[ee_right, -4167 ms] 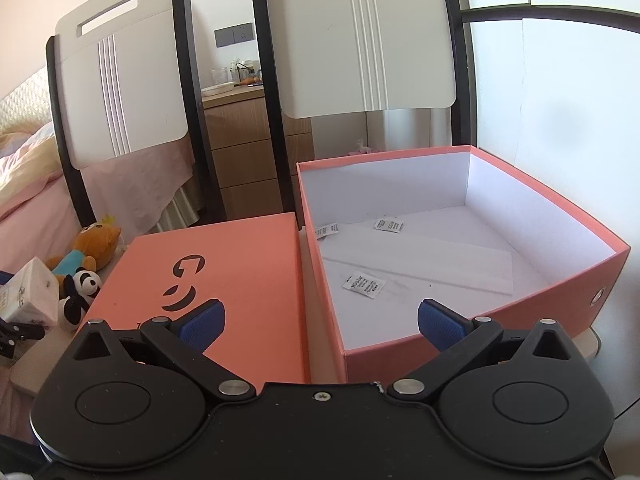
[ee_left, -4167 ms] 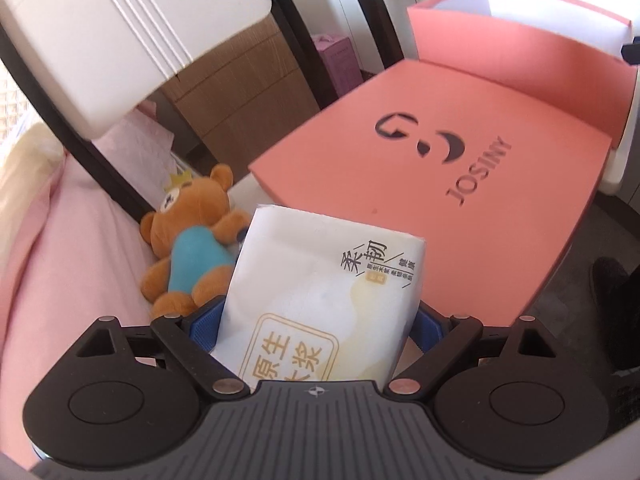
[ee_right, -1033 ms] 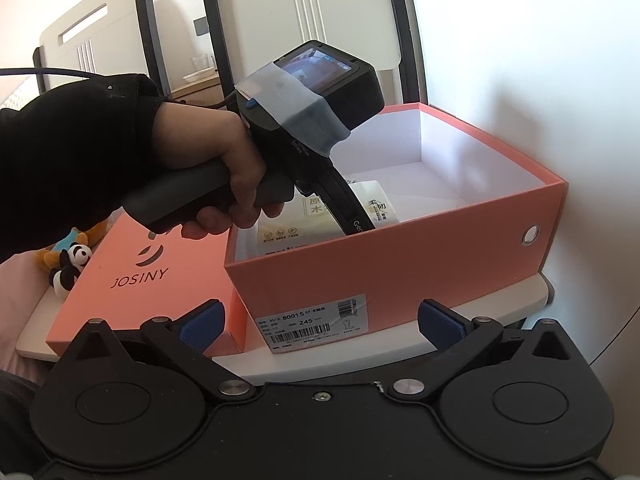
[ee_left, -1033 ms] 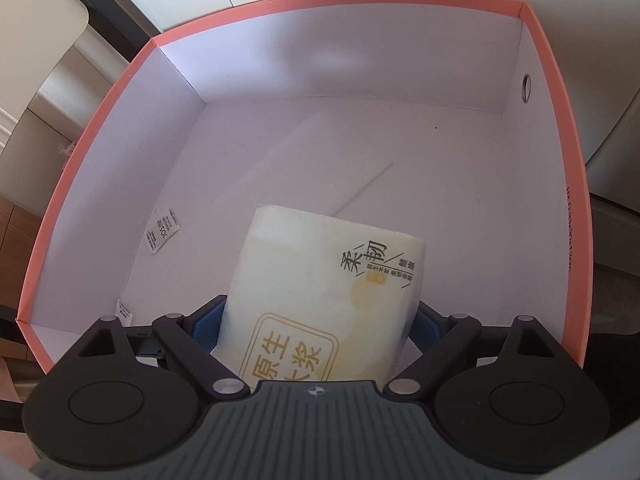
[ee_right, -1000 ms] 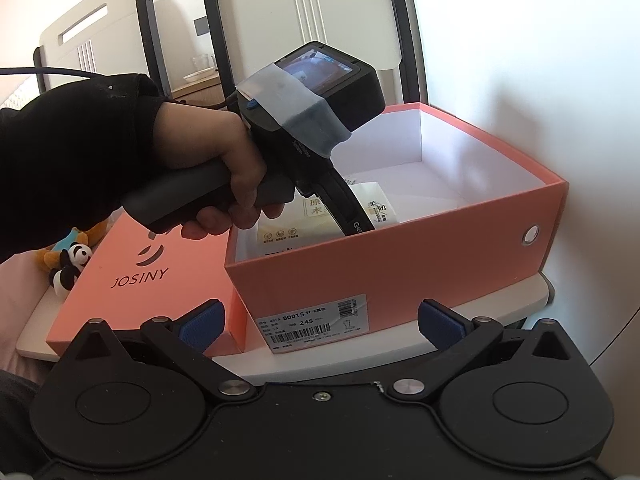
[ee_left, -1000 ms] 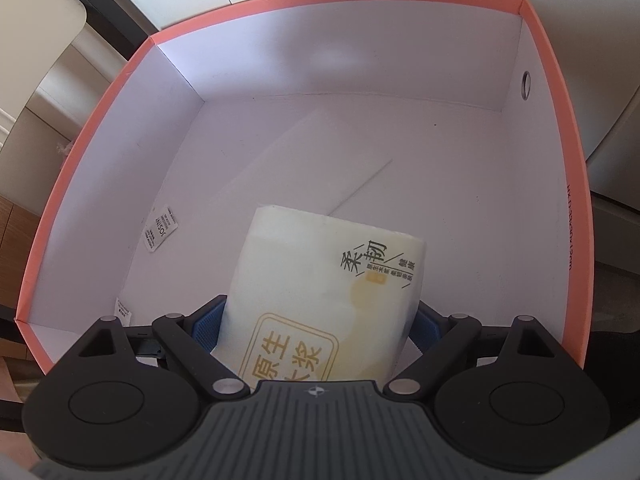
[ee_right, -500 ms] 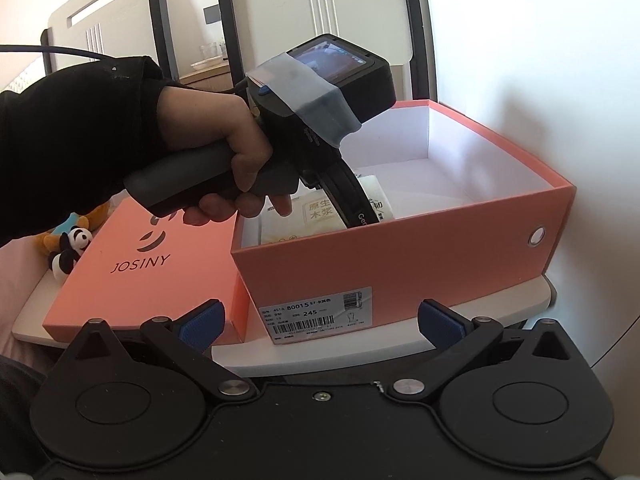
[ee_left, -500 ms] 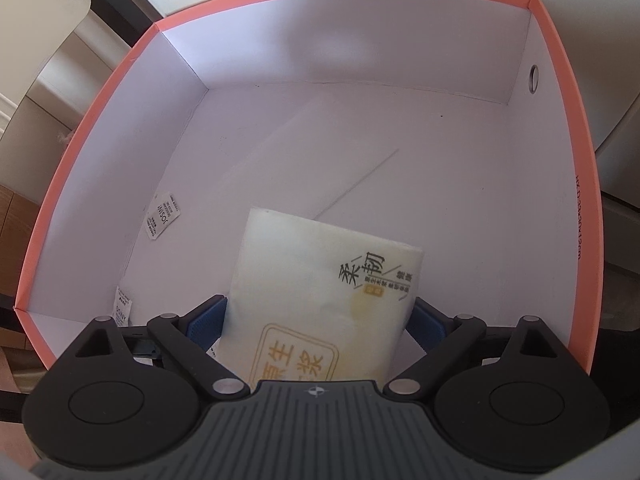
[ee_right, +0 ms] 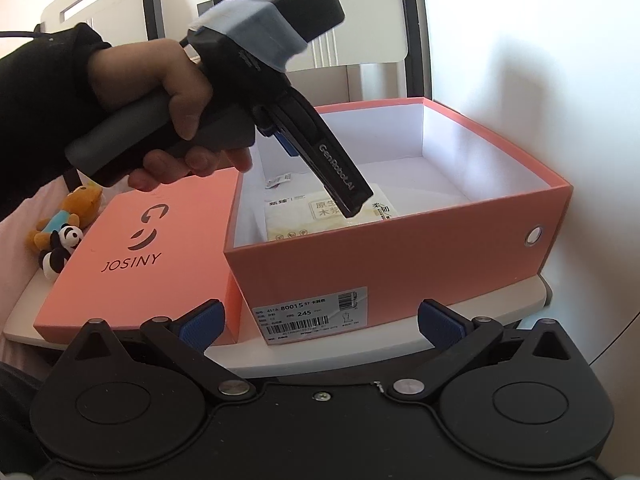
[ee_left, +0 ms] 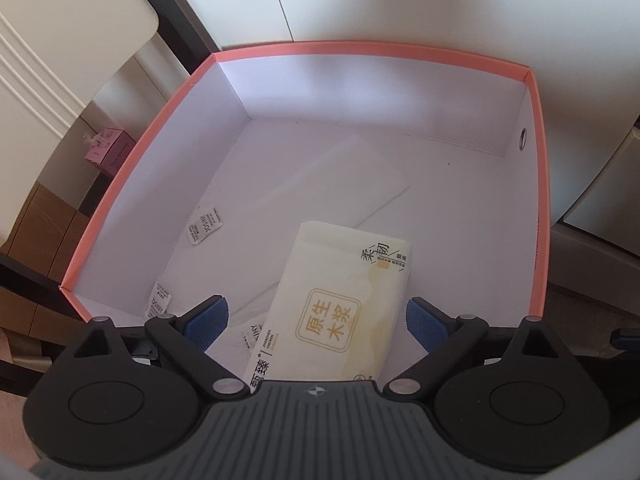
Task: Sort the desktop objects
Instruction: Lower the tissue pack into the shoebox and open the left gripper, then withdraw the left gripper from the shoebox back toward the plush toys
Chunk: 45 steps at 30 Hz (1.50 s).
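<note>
Tissue pack [ee_left: 344, 304]: lying flat on the floor of the open shoe box [ee_left: 536, 184], toward the near wall, label side up. A second ago it was clamped between the pads; it now rests free, with a clear gap on each side.

Left gripper [ee_left: 316, 318]: its jaws have just been opening and now stand released, spread wider than the pack, which sits between them untouched. The frame shows more of the box than before, consistent with the gripper lifting away. Judgement: this item is deposited and the placing step is complete.

Box contents: the tissue pack, a loose white paper sheet [ee_left: 340, 188] on the floor, and several small white sachets [ee_left: 205, 224] along the left wall. Nothing else is visible inside.

Right gripper [ee_right: 320, 326]: jaws apart, nothing between them, held short of the box's labelled end.

Outside the box: the lid [ee_right: 148, 248] lies beside it on the table [ee_right: 516, 292]; a plush bear [ee_right: 68, 212] and plush panda [ee_right: 60, 246] lie beyond the lid, apparently unsorted.
</note>
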Motion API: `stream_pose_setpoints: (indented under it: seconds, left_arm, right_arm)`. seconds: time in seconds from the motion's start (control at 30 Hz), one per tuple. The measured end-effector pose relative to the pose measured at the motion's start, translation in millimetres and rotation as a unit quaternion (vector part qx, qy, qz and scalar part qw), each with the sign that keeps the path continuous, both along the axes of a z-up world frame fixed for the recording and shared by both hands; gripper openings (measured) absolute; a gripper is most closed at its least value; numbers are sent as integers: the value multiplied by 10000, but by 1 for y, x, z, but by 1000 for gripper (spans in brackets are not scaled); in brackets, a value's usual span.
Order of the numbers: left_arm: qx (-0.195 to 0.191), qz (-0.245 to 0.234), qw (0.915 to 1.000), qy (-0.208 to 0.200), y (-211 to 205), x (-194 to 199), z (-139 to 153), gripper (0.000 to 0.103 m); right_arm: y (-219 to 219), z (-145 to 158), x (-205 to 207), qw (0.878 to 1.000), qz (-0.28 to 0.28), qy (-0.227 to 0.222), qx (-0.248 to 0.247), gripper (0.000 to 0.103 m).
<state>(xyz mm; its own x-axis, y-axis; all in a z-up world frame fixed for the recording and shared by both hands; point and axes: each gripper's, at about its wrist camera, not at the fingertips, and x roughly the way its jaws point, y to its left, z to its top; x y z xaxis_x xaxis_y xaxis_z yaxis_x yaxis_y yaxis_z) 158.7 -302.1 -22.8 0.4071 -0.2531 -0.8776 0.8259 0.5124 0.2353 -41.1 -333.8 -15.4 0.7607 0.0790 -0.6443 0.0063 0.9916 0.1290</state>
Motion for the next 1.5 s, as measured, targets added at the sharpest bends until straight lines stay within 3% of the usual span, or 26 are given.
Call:
stream_pose_setpoints:
  seconds: [0.67, 1.07, 1.27, 1.4, 1.5]
  left_arm:
    - [-637, 673, 9952, -304, 105, -31, 67, 97]
    - [-1156, 1466, 9817, -371, 205, -55, 78, 97]
    - [-1471, 2111, 9650, -511, 262, -80, 67, 97]
    - [-1818, 2638, 9457, -540, 296, -100, 58, 97]
    - [-1963, 3099, 9259, -900, 313, -119, 52, 97]
  right_arm:
    - [35, 7, -1, 9991, 238, -97, -348, 103]
    - [66, 14, 2, 9972, 641, -227, -305, 103]
    - [83, 17, 3, 9951, 881, -322, -300, 103]
    - [93, 17, 6, 9941, 996, -328, -284, 103]
    - [100, 17, 7, 9935, 1030, -372, -299, 103]
